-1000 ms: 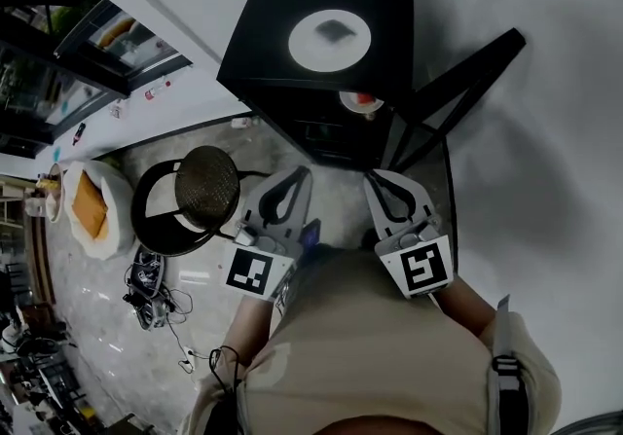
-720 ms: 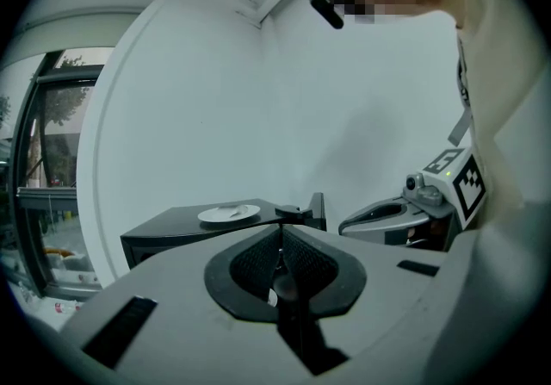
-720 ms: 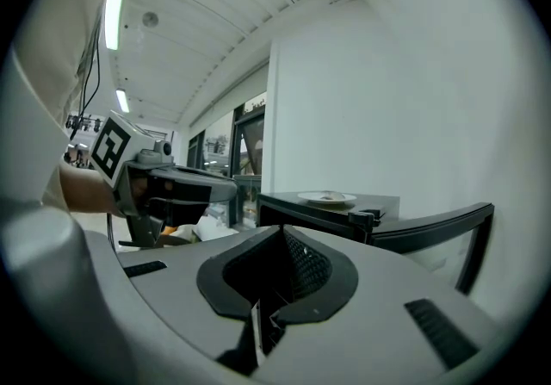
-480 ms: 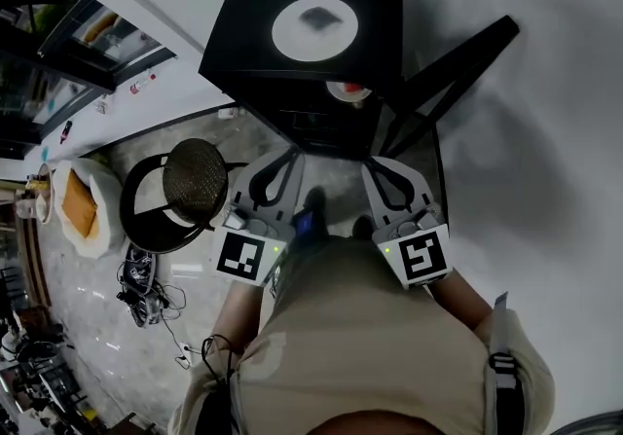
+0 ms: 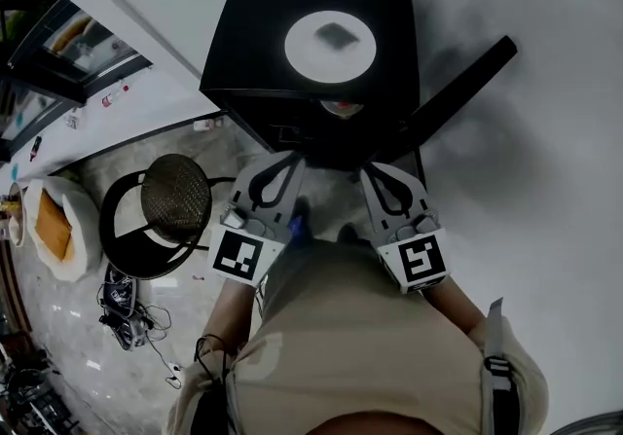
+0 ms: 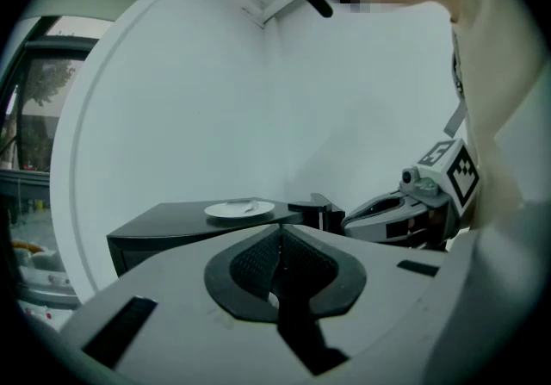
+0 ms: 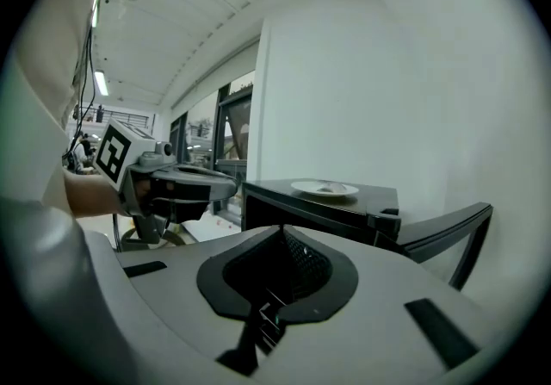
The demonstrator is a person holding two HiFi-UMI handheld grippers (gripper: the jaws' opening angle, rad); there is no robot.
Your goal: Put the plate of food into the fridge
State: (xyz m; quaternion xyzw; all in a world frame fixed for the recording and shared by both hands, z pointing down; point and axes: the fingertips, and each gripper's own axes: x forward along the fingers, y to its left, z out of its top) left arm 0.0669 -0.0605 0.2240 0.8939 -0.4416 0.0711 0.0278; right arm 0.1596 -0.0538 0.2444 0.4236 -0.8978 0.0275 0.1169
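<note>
The left tool (image 5: 289,162) and right tool (image 5: 375,171), closed and empty, have been brought nearer the fridge (image 5: 251,34), on which the plate (image 5: 331,47) remains ungrasped.

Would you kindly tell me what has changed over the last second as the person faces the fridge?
The left gripper and right gripper have both moved forward, closer to the black fridge, jaws shut and empty throughout. The plate of food remains on top of the fridge, and its door stays open.

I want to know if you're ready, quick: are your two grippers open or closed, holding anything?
Left gripper: closed, holding nothing.
Right gripper: closed, holding nothing.
</note>
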